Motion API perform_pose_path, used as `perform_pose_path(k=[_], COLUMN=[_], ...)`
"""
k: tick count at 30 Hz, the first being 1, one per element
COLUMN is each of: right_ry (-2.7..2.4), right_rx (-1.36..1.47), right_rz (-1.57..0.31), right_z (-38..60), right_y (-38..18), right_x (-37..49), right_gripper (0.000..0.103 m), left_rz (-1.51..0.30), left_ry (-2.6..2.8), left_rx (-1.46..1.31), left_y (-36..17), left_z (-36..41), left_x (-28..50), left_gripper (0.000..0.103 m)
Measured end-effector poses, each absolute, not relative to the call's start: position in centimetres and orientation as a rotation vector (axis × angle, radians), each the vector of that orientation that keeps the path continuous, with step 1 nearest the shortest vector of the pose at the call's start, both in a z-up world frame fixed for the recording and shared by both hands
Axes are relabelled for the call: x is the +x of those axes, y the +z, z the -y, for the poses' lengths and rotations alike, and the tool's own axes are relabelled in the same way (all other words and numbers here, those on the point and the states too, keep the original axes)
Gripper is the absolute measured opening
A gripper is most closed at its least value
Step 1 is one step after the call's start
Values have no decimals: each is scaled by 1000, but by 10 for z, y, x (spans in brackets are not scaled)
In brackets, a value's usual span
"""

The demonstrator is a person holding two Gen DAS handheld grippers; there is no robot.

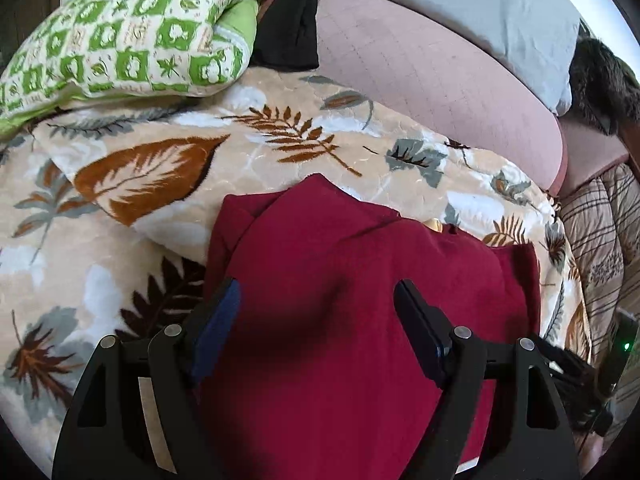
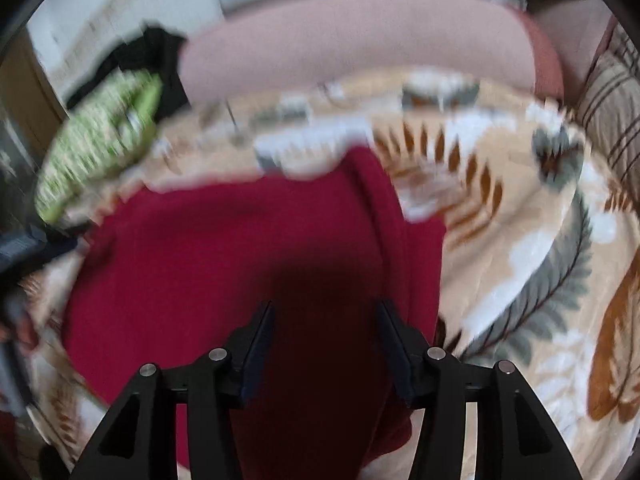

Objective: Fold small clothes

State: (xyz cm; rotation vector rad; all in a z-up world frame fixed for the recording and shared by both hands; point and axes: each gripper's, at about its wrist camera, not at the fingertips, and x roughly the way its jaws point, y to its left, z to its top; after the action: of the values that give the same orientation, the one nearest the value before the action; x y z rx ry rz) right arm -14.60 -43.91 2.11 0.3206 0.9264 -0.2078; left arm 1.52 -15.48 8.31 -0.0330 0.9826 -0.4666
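Garment of dark red knit fabric (image 1: pixel 360 280) lying on a beige leaf-patterned fleece blanket (image 1: pixel 160 184), lower centre of both views.
Left gripper (image 1: pixel 318 300) hovers with fingers wide, empty; right gripper (image 2: pixel 325 312) likewise spread, empty; green checked pillow (image 1: pixel 120 36) upper left.

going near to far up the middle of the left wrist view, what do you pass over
left tool → dark red garment → leaf-print blanket → pink quilted cushion → pale grey pillow
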Motion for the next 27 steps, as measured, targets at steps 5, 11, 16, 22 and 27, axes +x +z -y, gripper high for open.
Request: perform_pose_path(k=[5,11,16,22,27], right_ry=[-165,-106,-63,-56,-97], right_rx=[374,370,338,337,334], right_rz=[-866,-825,-793,-820,-910], right_z=[429,402,379,360,357], right_y=[48,65,69,53,15], right_x=[-149,-129,-102,-49,-9], right_gripper=[51,51,50,42,42], left_rz=[-948,-951,-984,-1046,-1082], left_ry=[-459,-452,-445,-418,-408], left_rx=[12,24,0,0,11], left_y=[91,88,73,45,27], left_z=[150,140,124,115,111], left_x=[3,-3,-6,-2,-5], left_gripper=[79,79,79,79,79])
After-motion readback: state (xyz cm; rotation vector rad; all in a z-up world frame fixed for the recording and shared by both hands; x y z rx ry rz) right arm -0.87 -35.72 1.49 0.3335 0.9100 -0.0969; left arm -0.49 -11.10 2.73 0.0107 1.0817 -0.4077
